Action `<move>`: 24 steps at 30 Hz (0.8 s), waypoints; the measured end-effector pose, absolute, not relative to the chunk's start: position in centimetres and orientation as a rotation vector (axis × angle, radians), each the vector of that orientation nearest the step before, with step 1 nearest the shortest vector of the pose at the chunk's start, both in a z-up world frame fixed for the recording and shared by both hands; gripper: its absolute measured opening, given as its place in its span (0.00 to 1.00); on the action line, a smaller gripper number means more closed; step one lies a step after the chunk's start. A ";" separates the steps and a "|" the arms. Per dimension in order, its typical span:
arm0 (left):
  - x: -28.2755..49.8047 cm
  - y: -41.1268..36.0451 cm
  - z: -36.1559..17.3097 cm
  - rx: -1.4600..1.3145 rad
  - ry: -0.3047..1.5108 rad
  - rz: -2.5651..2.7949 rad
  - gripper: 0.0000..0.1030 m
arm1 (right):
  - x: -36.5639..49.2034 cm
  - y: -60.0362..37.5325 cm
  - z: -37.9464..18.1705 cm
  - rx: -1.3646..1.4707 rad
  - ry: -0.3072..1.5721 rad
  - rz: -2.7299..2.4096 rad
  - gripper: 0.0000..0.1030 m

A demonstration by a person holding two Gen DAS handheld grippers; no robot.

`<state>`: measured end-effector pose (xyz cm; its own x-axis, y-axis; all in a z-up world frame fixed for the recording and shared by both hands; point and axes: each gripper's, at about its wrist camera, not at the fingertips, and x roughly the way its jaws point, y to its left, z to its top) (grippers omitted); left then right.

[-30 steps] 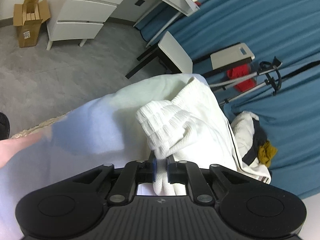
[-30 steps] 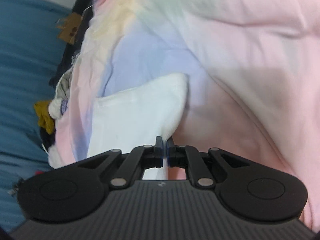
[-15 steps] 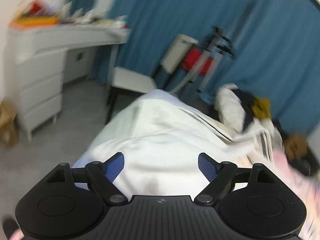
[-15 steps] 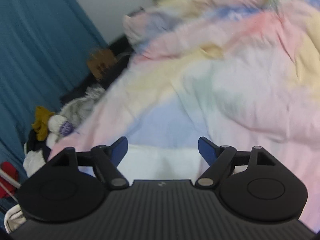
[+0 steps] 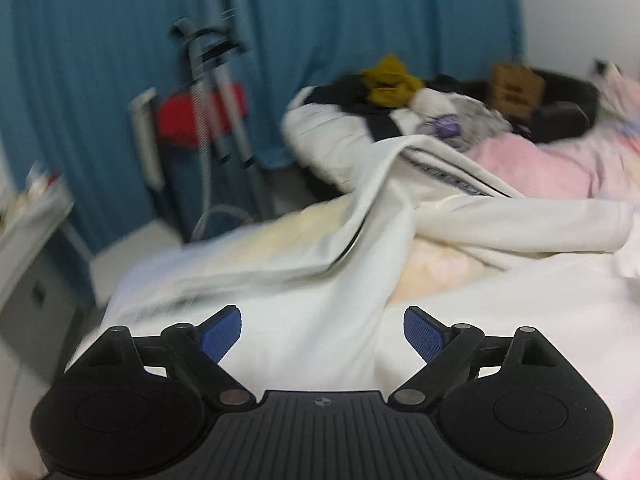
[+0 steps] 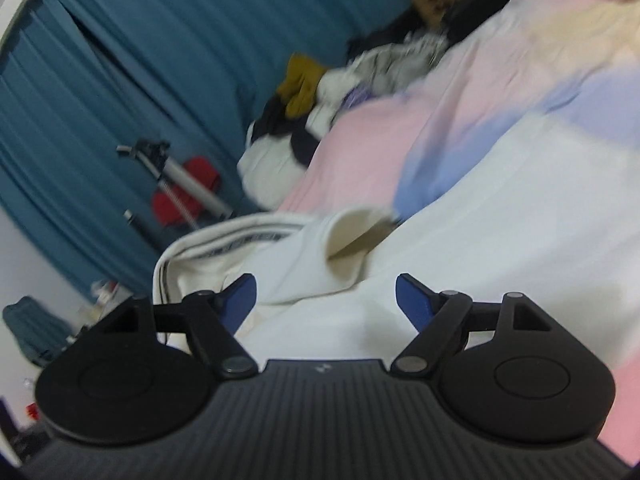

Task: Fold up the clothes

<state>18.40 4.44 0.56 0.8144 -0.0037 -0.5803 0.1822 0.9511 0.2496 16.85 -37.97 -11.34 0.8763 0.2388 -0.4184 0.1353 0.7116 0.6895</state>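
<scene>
Blue curtain [image 5: 100,60] is seen filling the background of both wrist views, blurred throughout. Below it the bed [image 6: 540,92] is spread with a pastel cover in pink, pale yellow and lilac patches. Across that cover a large white garment [image 5: 320,320] with dark striped trim is laid out, rumpled; one long sleeve is stretched sideways toward the right edge of the left wrist view, and a fold of the cloth is raised in the middle. At the far edge of the bed, against the curtain, a pile of other clothes [image 5: 384,96] is heaped: white, dark and grey pieces, with a mustard-yellow piece [image 5: 390,80] on top. Beside the bed a metal stand [image 5: 216,120] is propped in front of something red. A brown cardboard box [image 5: 516,90] is seen beyond the pile.

The left tongs [image 5: 322,332] are held wide apart over the white garment, having just been opening, and no cloth is pinched between the blue pads [image 5: 222,334]. The right tongs [image 6: 324,300] are likewise spread above the white cloth, having just eased slightly inward, with nothing gripped.
</scene>
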 end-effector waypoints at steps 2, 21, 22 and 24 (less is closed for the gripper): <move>21.7 2.2 0.0 0.370 0.594 -0.123 0.87 | 19.0 -37.8 -11.8 0.788 0.518 0.074 0.73; 43.9 -2.4 3.1 0.153 0.712 -0.142 0.08 | 26.9 -40.1 -9.9 0.727 0.386 0.101 0.07; 44.2 -1.8 4.3 0.139 0.694 -0.143 0.08 | 26.6 -40.7 -8.4 0.721 0.348 0.098 0.07; 45.2 -1.0 6.0 0.128 0.671 -0.147 0.08 | 25.8 -41.8 -5.4 0.696 0.254 0.090 0.07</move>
